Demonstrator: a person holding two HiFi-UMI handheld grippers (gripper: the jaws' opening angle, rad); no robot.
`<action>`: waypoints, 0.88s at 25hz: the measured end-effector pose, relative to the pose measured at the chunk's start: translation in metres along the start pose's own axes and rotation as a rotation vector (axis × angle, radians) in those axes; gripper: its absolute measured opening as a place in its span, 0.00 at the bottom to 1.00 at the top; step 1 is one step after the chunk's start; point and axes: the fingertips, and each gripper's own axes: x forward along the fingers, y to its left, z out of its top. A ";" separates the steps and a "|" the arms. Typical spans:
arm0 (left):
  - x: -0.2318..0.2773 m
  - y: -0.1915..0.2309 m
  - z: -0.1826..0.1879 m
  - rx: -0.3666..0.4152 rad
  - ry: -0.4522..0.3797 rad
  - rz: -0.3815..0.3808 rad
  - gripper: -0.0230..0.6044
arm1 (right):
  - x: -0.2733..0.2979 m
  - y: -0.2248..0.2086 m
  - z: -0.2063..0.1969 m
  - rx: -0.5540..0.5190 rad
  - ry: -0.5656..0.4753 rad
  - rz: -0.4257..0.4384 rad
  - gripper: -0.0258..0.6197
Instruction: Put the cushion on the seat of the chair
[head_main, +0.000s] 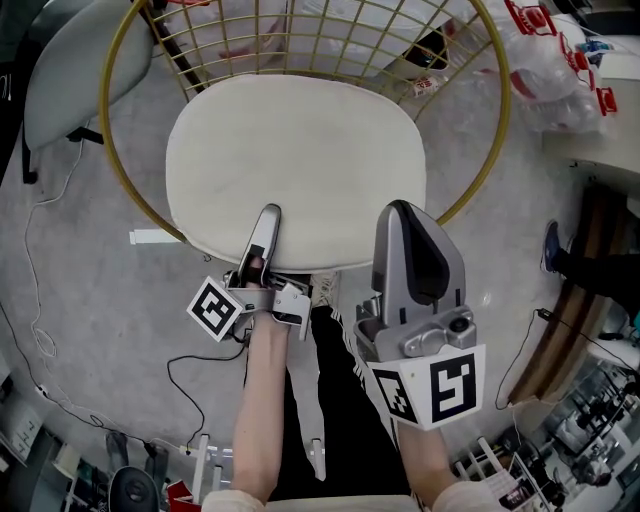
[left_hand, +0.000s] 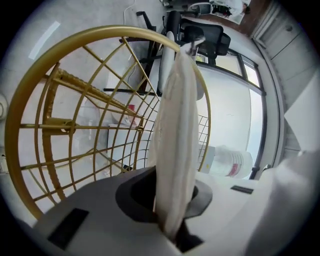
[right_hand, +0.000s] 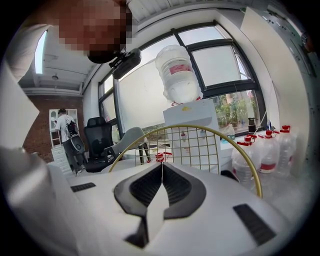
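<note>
The round cream cushion (head_main: 295, 170) lies flat across the gold wire chair (head_main: 509, 100), covering its seat. My left gripper (head_main: 268, 215) is shut on the cushion's near edge. In the left gripper view the cushion (left_hand: 175, 125) stands edge-on, pinched in the left gripper (left_hand: 170, 195), with the chair's wire back (left_hand: 100, 31) behind it. My right gripper (head_main: 400, 210) hovers over the cushion's near right edge, apart from it. In its own view the right gripper (right_hand: 161, 164) is shut with nothing between the pads, and the chair's gold rim (right_hand: 200, 127) is beyond.
A grey chair (head_main: 60, 70) stands at the far left. Water bottles (head_main: 545, 70) are stacked at the far right. Cables (head_main: 40, 330) trail over the grey floor. A water dispenser (right_hand: 177, 75), a black office chair (right_hand: 97, 135) and a distant person (right_hand: 65, 125) stand behind.
</note>
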 end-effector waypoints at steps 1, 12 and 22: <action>-0.001 0.005 0.000 -0.010 -0.004 0.006 0.11 | 0.000 0.001 -0.001 0.001 0.001 0.001 0.07; -0.009 0.043 0.007 -0.041 -0.031 0.069 0.11 | -0.006 -0.003 -0.012 0.000 0.022 -0.007 0.07; -0.010 0.060 0.011 -0.045 -0.050 0.134 0.11 | -0.005 0.005 -0.016 0.021 0.023 0.000 0.07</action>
